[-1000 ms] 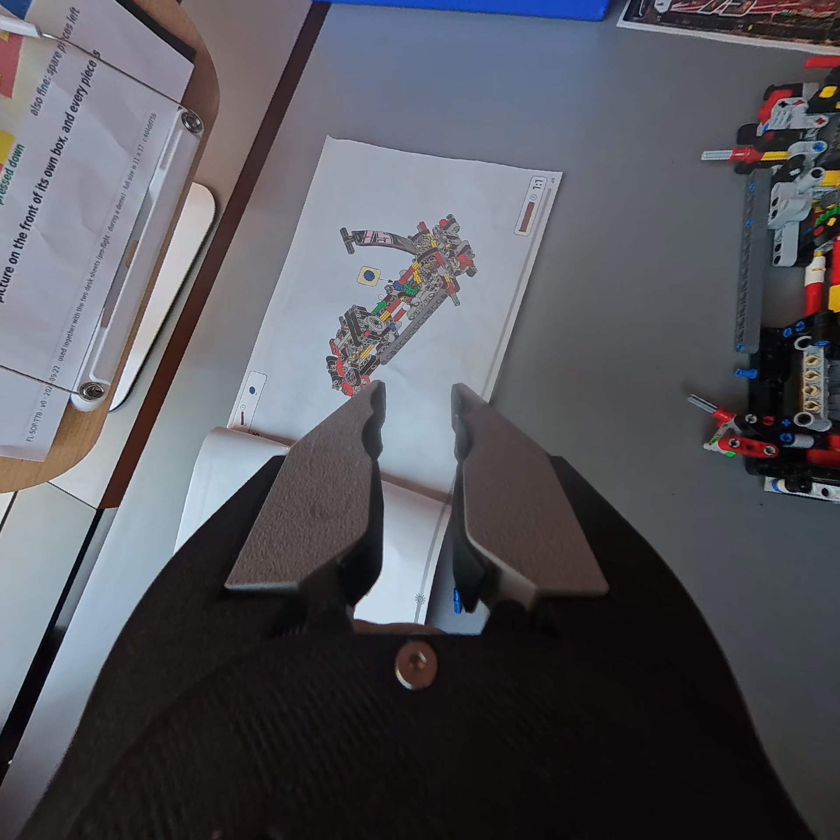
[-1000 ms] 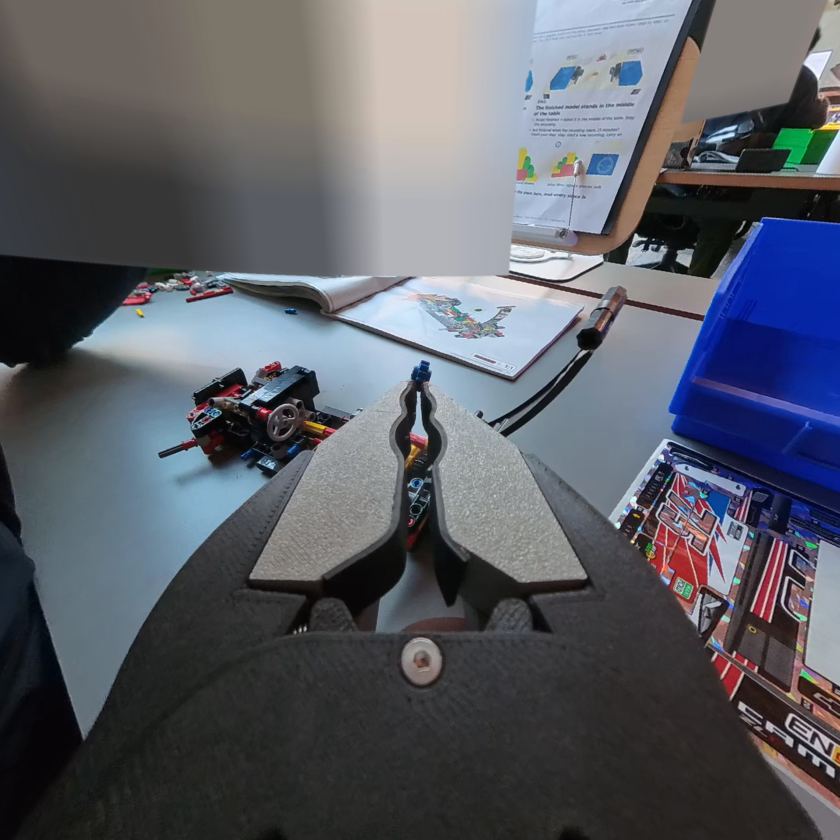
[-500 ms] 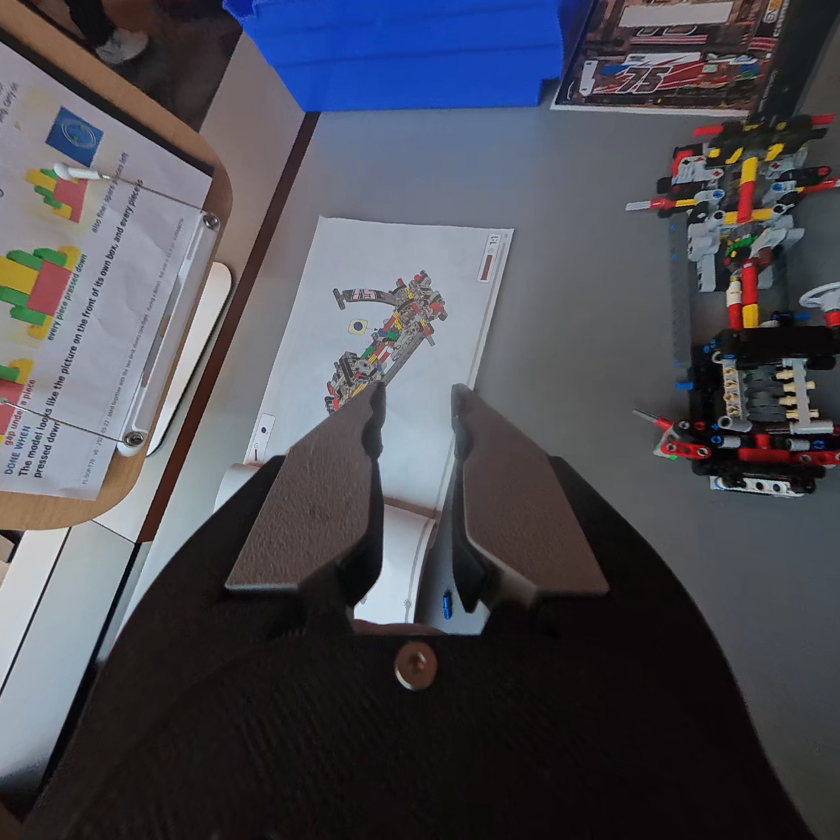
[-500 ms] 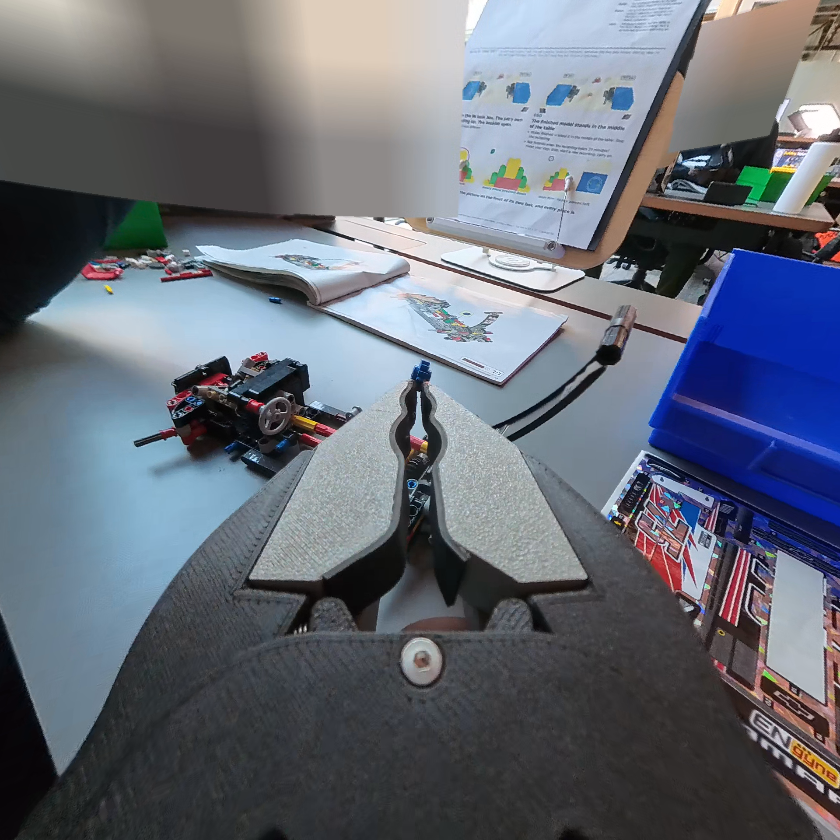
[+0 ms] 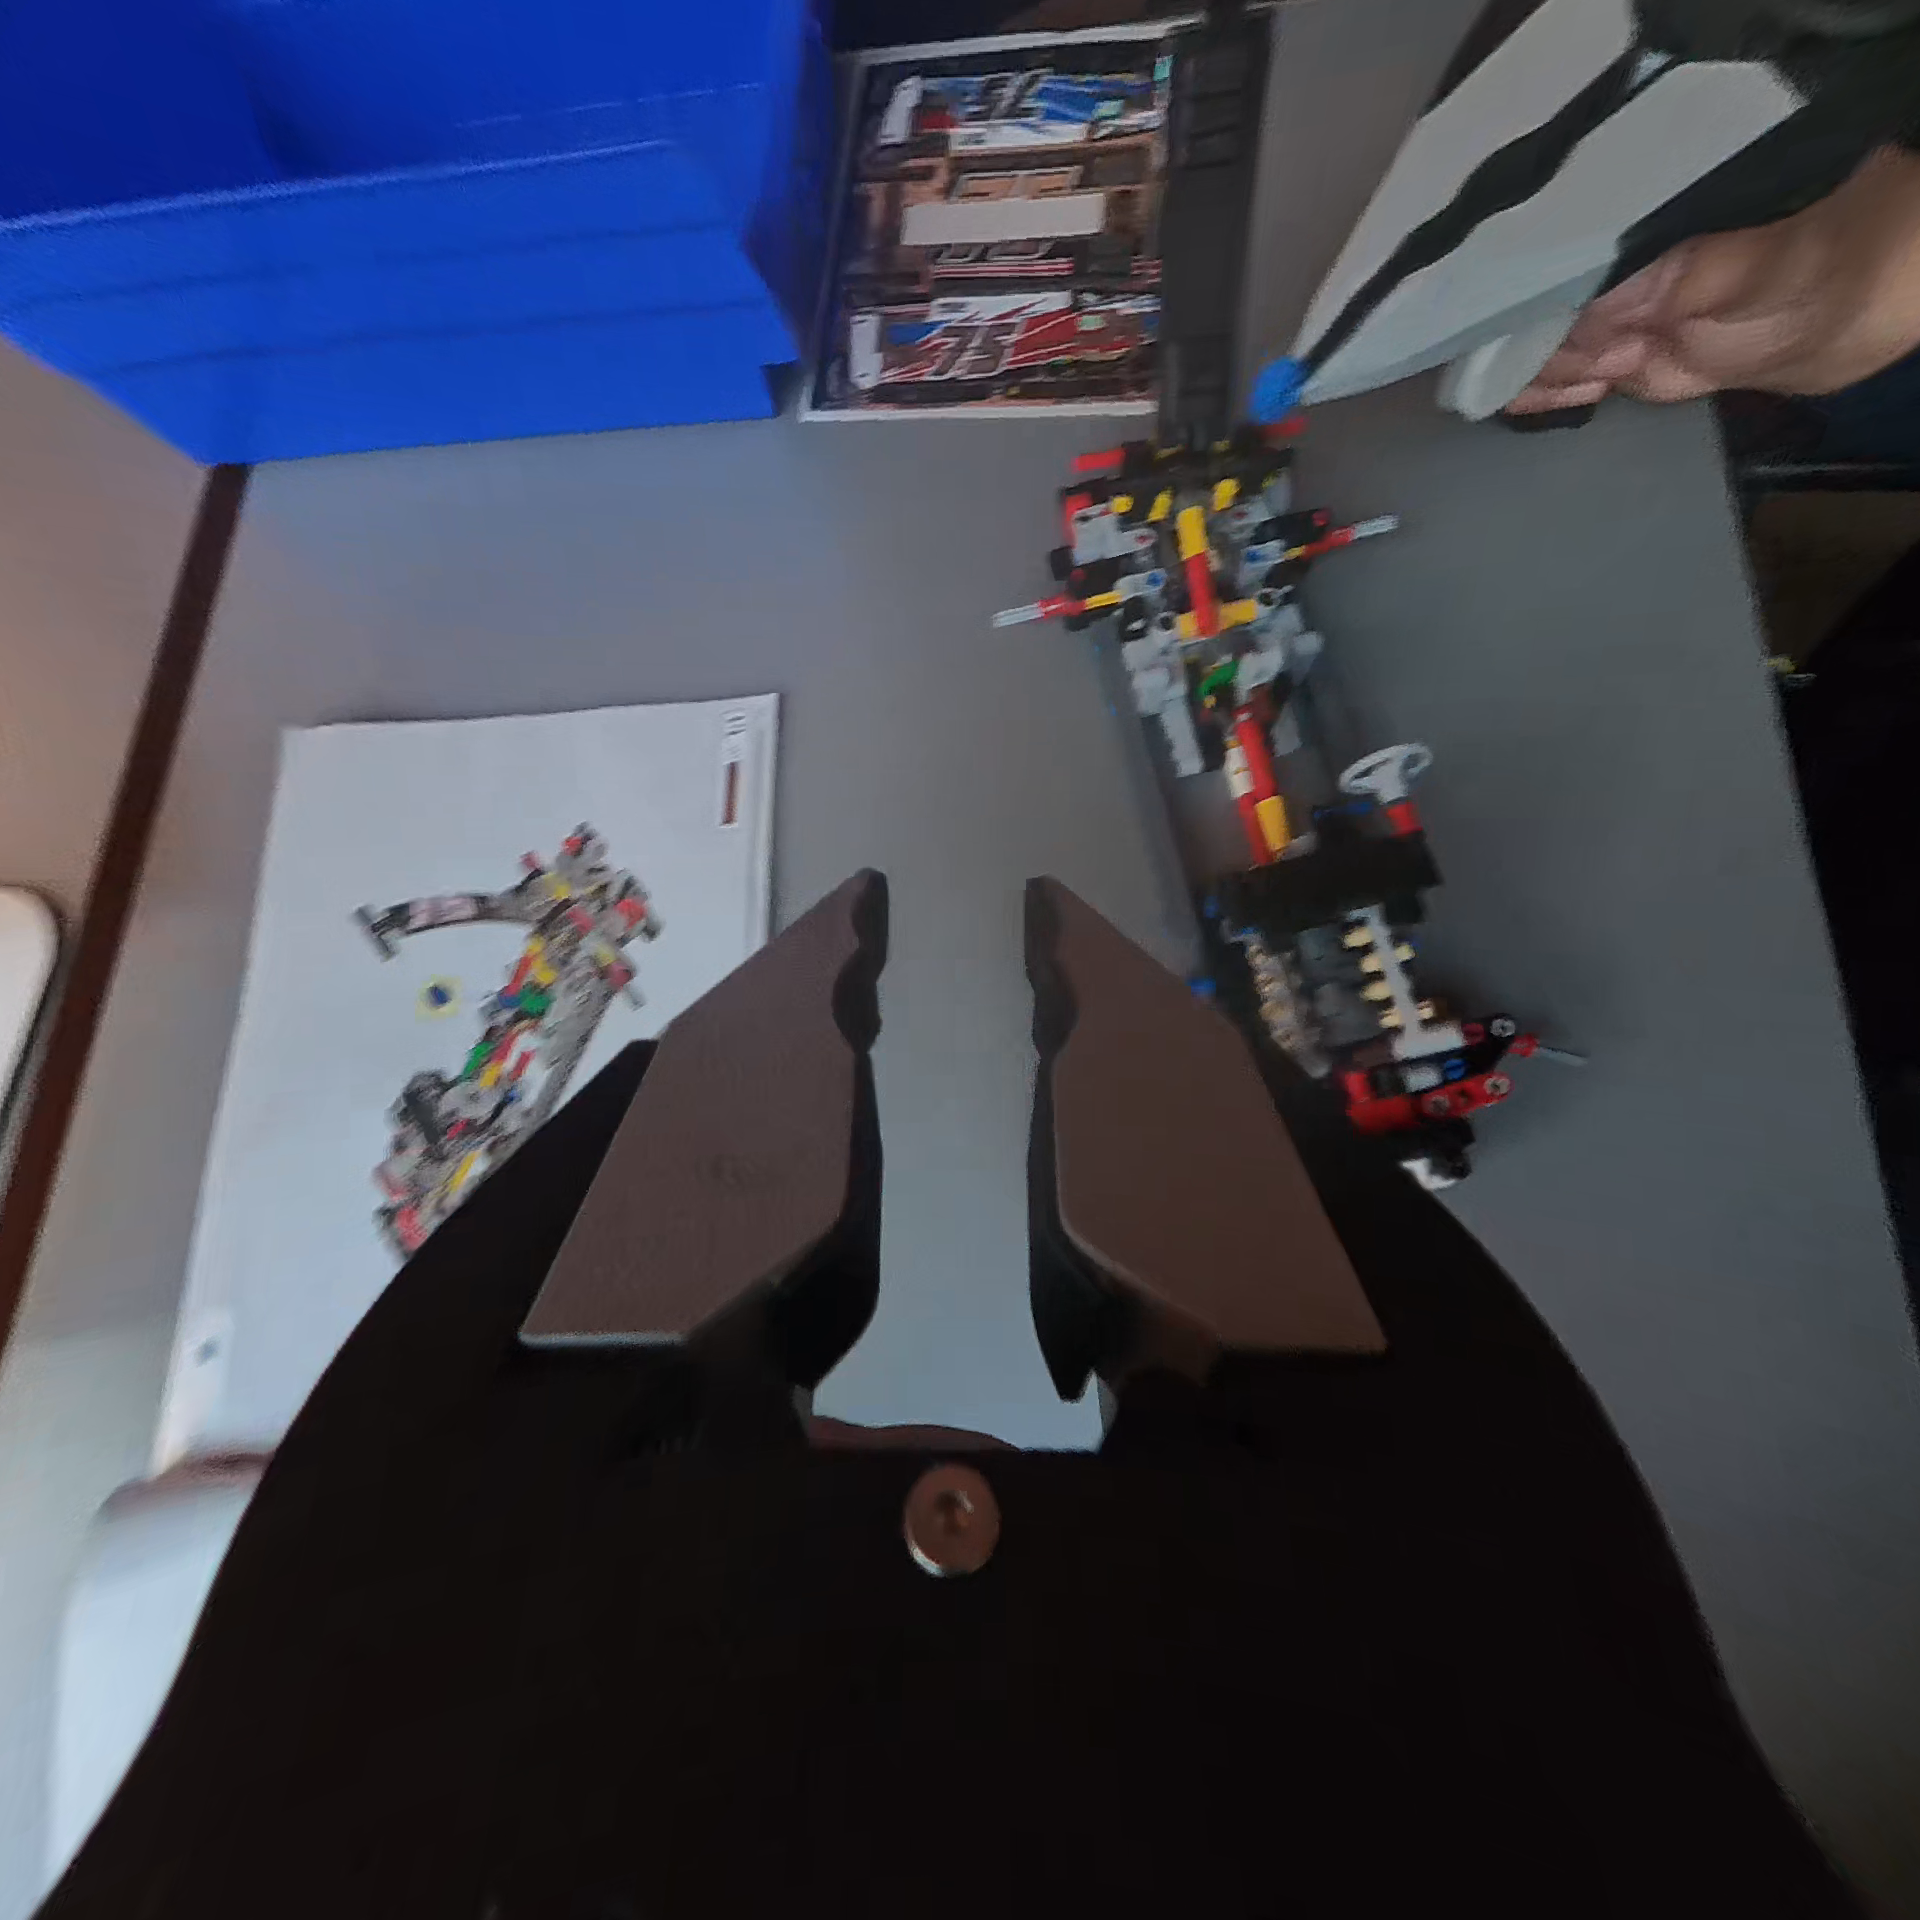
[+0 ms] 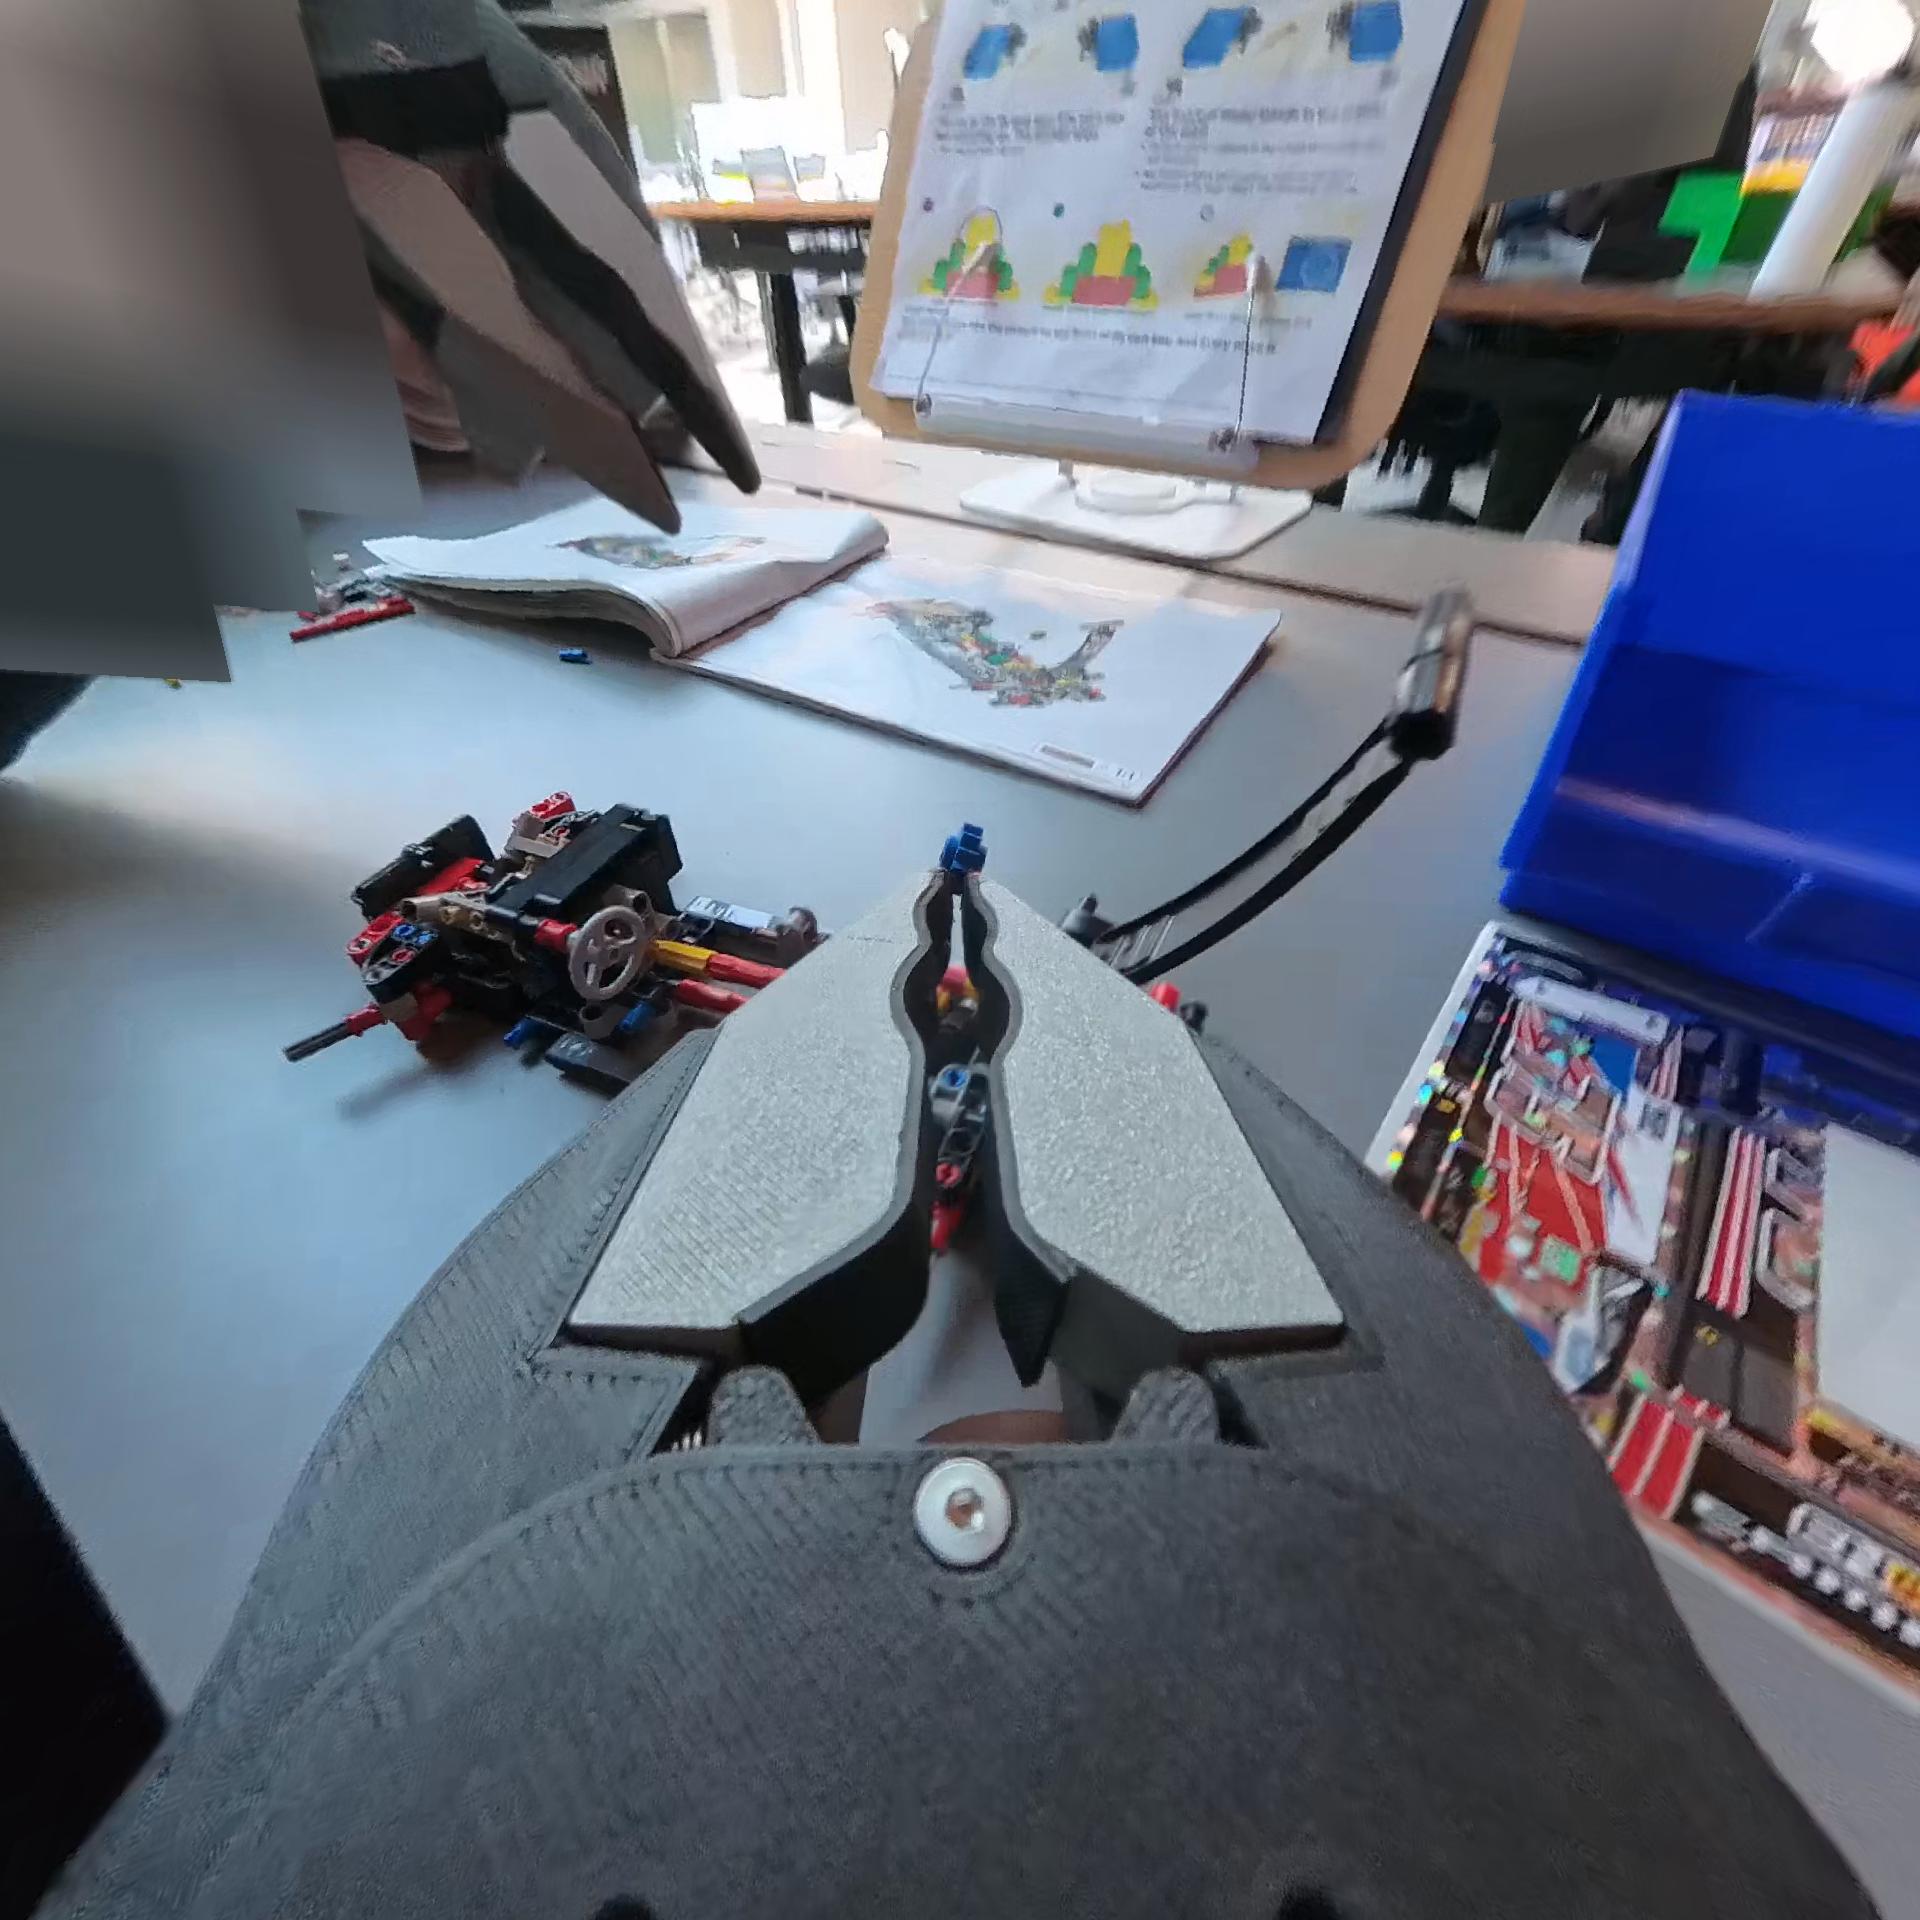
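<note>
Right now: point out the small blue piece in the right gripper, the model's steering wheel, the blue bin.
small blue piece [image 6: 964, 844], right wrist view, protruding top.
steering wheel [image 6: 611, 951], right wrist view, hub.
blue bin [image 6: 1766, 665], right wrist view, inner wall.

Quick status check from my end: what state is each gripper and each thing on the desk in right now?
Left gripper: open, nothing between its fingers, hovering over bare table.
Right gripper: shut on a small blue piece.
Brick car chassis: part-built, lying flat on the table.
Instruction booklet: open, lying flat.
Blue bin: open at the front.
Sheet stand: upright, sheets clipped on.
</note>
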A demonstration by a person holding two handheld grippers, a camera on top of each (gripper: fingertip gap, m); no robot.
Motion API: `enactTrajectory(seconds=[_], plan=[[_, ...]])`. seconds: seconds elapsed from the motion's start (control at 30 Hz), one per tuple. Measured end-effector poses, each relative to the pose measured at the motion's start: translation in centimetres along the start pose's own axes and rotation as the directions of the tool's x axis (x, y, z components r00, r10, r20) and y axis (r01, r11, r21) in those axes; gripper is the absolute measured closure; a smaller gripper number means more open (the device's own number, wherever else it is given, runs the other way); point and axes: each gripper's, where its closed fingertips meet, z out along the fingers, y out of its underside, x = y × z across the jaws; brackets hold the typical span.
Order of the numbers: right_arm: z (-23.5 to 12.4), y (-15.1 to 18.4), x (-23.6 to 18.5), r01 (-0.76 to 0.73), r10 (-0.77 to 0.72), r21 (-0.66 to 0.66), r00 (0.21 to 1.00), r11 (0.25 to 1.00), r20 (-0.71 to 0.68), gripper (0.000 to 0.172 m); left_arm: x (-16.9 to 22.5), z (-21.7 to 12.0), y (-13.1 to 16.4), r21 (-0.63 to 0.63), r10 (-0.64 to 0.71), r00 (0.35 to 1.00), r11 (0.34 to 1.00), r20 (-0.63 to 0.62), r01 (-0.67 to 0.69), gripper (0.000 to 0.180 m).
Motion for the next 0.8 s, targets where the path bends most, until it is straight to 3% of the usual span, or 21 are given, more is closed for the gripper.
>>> enactTrajectory(seconds=[0.1, 0.37, 0.8], plan=[[0.5, 1.4, -1.1, -0.063, 0.064, -0.122, 0.998, 0.991, 0.005, 0.172, 3.5, 2.9, -0.5, -0.012, 0.005, 0.991, 1.0, -0.134, -0.007, 0.159], [1.1, 2.9, -2.4, -0.077, 0.081, -0.346, 0.997, 0.935, -0.002, 0.172, 7.7, 5.9, -1.4, -0.01, -0.012, 0.961, 1.0, -0.278, 0.01, 0.166], [2.5, 4.0, -2.4, -0.152, 0.193, -0.472, 0.981, 0.868, 0.038, 0.172, 9.2, 9.1, -0.2, -0.08, 0.008, 0.951, 0.996, -0.31, -0.035, 0.167]])
